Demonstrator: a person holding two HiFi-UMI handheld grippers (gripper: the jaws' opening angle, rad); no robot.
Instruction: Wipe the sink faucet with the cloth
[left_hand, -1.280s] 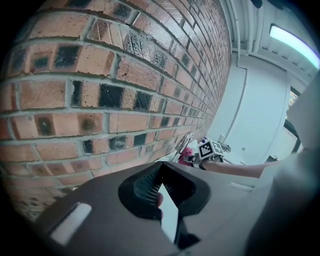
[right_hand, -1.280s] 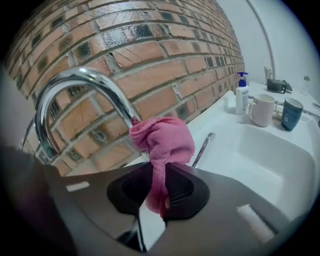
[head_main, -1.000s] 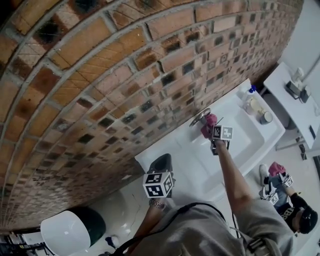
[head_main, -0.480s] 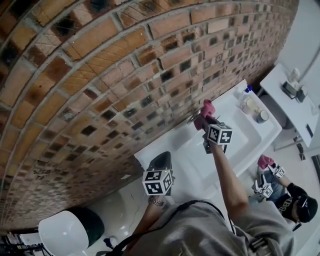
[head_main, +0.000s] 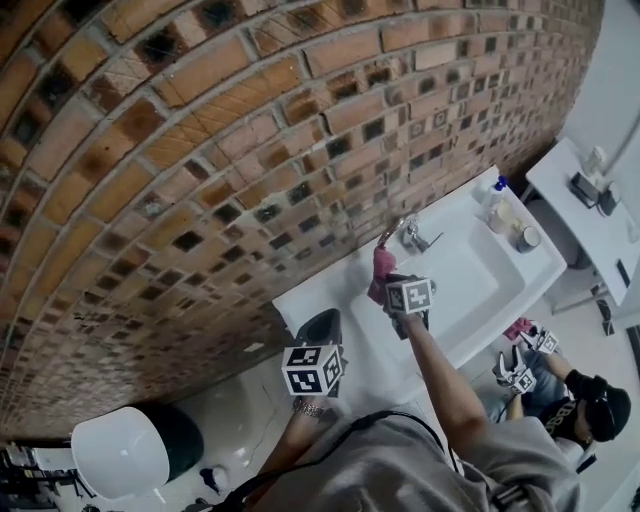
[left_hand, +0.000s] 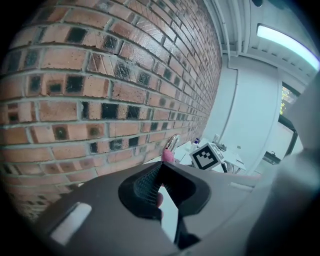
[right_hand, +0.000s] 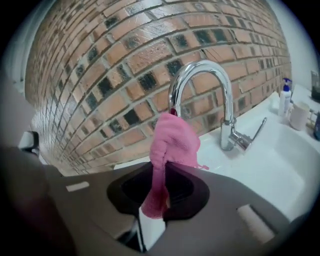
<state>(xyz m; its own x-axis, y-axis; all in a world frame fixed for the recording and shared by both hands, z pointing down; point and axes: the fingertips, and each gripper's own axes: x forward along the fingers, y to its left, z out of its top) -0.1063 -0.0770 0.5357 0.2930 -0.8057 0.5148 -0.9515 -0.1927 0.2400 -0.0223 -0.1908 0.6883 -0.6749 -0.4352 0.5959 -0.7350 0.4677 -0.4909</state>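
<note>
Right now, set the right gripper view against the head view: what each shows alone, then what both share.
Right gripper view only: the right gripper, its jaws pinching the pink cloth. Head view only: the left gripper, held low, and a second person. Both: the pink cloth, the faucet, the sink and the brick wall.

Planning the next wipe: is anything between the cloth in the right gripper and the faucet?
Nothing visible. The right gripper grips the pink cloth just in front of the faucet spout; the bottle and cup stand well off to the side.
</note>
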